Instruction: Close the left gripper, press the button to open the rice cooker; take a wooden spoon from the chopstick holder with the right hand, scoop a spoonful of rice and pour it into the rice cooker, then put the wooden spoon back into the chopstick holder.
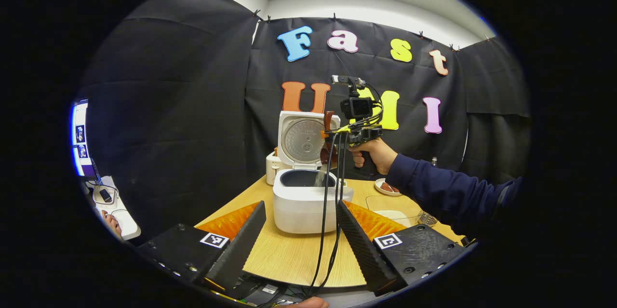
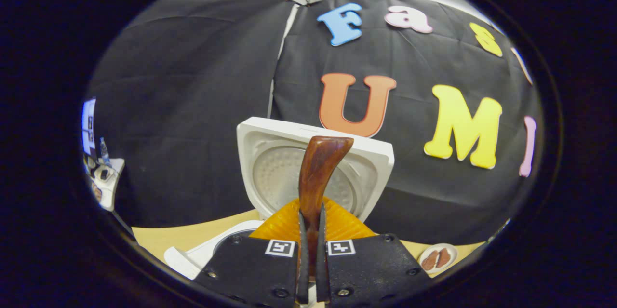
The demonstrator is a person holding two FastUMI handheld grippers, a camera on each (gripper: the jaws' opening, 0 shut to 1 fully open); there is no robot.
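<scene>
The white rice cooker [image 1: 303,209] stands on the wooden table with its lid [image 1: 304,140] raised. My left gripper [image 1: 301,207] hangs open in front of it, holding nothing. A person's hand holds my right gripper [image 1: 337,133] above the pot. It is shut on a brown wooden spoon [image 1: 329,146], which is tilted over the opening, and a thin stream of rice [image 1: 320,178] falls into the pot. In the right gripper view the spoon handle [image 2: 319,168] sticks up between the fingers of the right gripper [image 2: 312,235], in front of the cooker lid [image 2: 270,154].
Behind the cooker's left side stands a small white holder [image 1: 271,167]. A small plate with brown pieces [image 1: 385,186] and a clear container holding rice [image 1: 393,212] sit to the right. Black cables [image 1: 328,221] hang in front of the cooker. A white side table [image 1: 113,207] is far left.
</scene>
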